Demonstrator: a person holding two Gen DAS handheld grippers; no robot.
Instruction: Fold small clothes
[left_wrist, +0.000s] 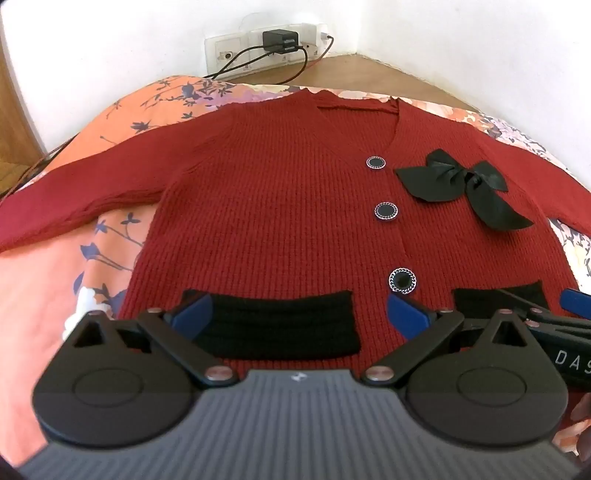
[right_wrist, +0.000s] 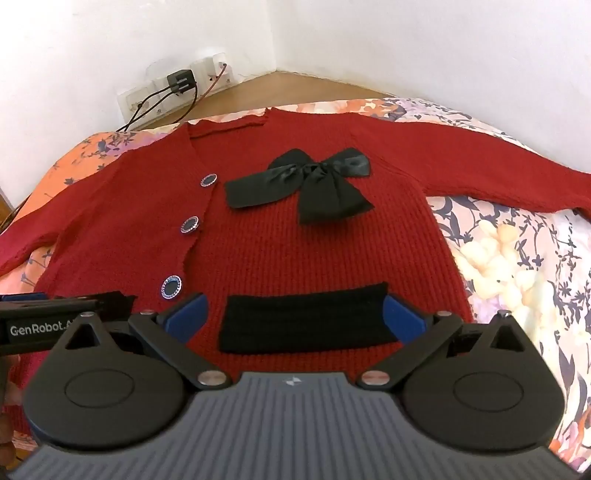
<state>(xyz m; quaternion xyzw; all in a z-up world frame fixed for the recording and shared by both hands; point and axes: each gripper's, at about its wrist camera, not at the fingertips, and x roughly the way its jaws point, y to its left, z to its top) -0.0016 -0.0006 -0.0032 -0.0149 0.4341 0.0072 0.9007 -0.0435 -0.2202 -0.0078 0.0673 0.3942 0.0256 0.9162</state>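
We are viewing a red knitted cardigan (left_wrist: 280, 206) lying flat and face up on a floral bedsheet (left_wrist: 48, 295), its neckline pointing toward the far edge of the bed and its hem lying at the near edge, under both tools. Both sleeves are spreading outward toward the left and right edges. 3 round buttons (left_wrist: 386, 211) are running down the front, a black satin bow (right_wrist: 303, 184) is sitting on the chest, and 2 black pocket bands are crossing the front just above the hem.

The left gripper (left_wrist: 299, 314) is hovering over the left pocket band (left_wrist: 280, 325) with its blue fingers (left_wrist: 194, 314) spread wide, 1 at each end of the band and holding nothing. The right gripper (right_wrist: 295, 314) is hovering over the right pocket band (right_wrist: 306, 317), its fingers likewise spread and empty.

We are judging the knit to be soft, light and limp, so it should drape and stretch where lifted. We are therefore favouring holds on the hem corners or sleeve cuffs, pinching both layers together and keeping clear of the hard buttons and the slippery bow.
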